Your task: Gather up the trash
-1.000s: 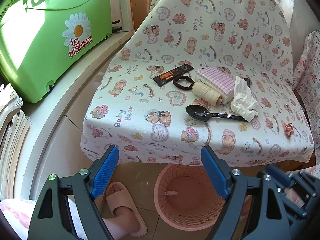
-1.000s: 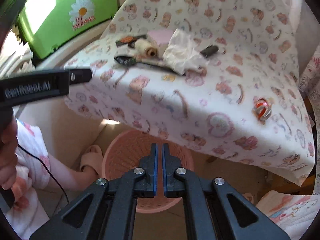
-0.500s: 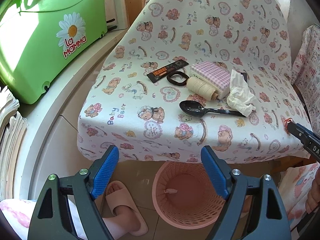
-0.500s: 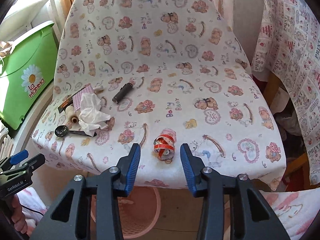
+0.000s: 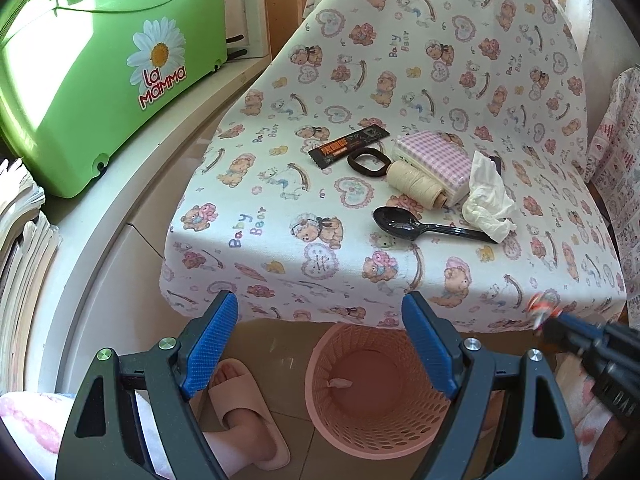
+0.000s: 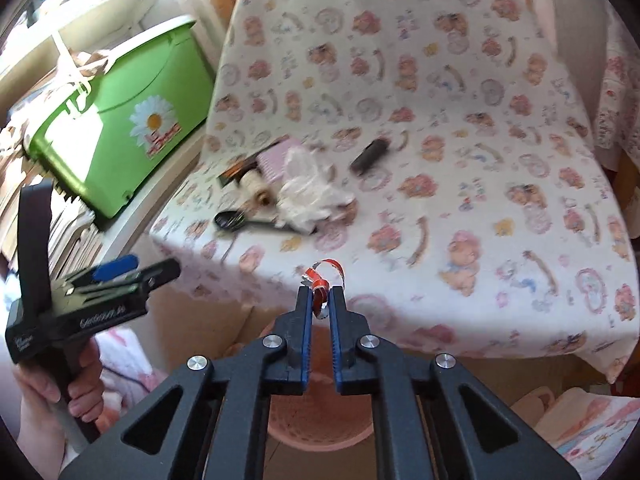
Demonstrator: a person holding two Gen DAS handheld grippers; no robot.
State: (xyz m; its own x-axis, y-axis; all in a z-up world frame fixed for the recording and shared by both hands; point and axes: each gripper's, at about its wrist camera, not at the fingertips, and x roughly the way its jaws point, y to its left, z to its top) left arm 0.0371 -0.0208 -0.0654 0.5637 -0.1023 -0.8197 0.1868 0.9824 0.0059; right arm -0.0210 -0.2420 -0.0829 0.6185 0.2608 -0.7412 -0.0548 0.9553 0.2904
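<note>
Presently catalogued, one moment of a trash collection:

Right gripper (image 6: 320, 300): jaws closing, pinched narrow on the curled red-and-silver foil wrapper (image 6: 322, 280), lifted off the chair's front edge.

Left gripper (image 5: 320, 340): jaws wide, nothing between them, hanging above the basket.

Receptacle: pink perforated plastic waste basket (image 5: 320, 400) on the floor below the chair's front edge; one small pale scrap (image 5: 339, 383) lies inside.

Carrier: chair draped in a white bear-print cloth (image 5: 280, 200).

Trash left, by my judgement: crumpled white tissue (image 5: 486, 200) near the seat's right side; black-and-orange snack wrapper (image 5: 348, 145) toward the seat's back.

Other items on the seat: black plastic spoon (image 5: 400, 222), cream thread spool (image 5: 416, 184), pink checked pack (image 5: 436, 156), dark ring (image 5: 366, 162), dark cylinder (image 6: 370, 156).

Progress: early to middle; one scrap binned, one piece in transit, at least two pieces waiting.

Change from half a second ago: the foil wrapper lay on the cloth between open right jaws; now it is gripped and raised, and the view has swung toward the basket. Left gripper unchanged.
</note>
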